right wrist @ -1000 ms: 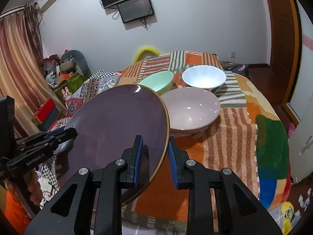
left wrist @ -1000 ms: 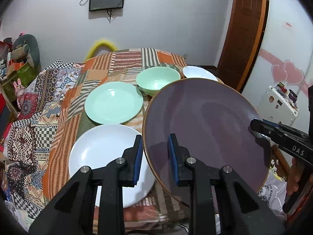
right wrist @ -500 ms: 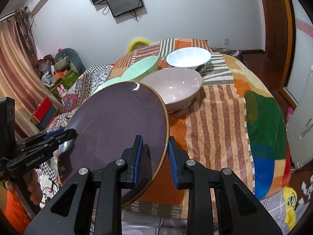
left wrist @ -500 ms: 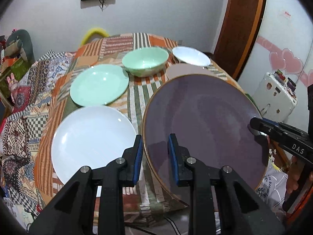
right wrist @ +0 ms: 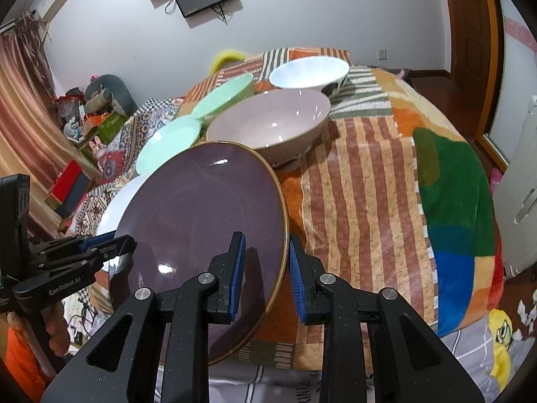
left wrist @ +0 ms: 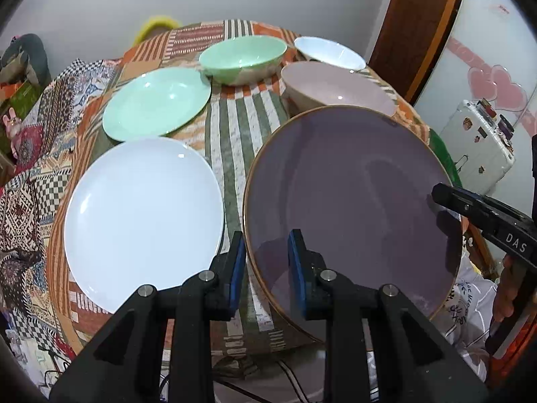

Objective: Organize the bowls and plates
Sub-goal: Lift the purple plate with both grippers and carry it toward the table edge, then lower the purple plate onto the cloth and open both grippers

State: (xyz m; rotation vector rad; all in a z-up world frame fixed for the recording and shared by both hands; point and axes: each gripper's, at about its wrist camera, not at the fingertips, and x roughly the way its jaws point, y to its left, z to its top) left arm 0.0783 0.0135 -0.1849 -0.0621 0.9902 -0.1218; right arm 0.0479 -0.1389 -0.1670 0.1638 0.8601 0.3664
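While a patchwork blanket (left wrist: 241, 127) of stripes and colour blocks covers the round surface, the purple plate (left wrist: 349, 194) with its thin gold rim hangs above the near edge, tilted and carried from both sides. The left tongs (left wrist: 265, 262) are nearly closed on the plate's near-left rim, one blue pad over the face and one under it. The right tongs (right wrist: 265, 268) are likewise clamped on the opposite rim, the edge running between the two blue pads.

On the surface left of the purple plate lies a white plate (left wrist: 144, 215), flat, with a mint-green plate (left wrist: 157, 104) just beyond it. Farther back stand three bowls: a pink bowl (right wrist: 272, 124) closest to the held plate, a mint-green bowl (left wrist: 243, 55) to its left, and a white bowl (right wrist: 308, 69) behind.

Writing can be read on the tools. In the left wrist view the right tongs' body carries the letters "DAS" (left wrist: 515, 237) in white. In the right wrist view the left tongs' body reads "GenRobot.AI" (right wrist: 65, 287), with a hand (right wrist: 57, 329) wrapped round the handle below it.

Against the wall, a white suitcase (left wrist: 476, 147) is dotted with small stickers too small to read.
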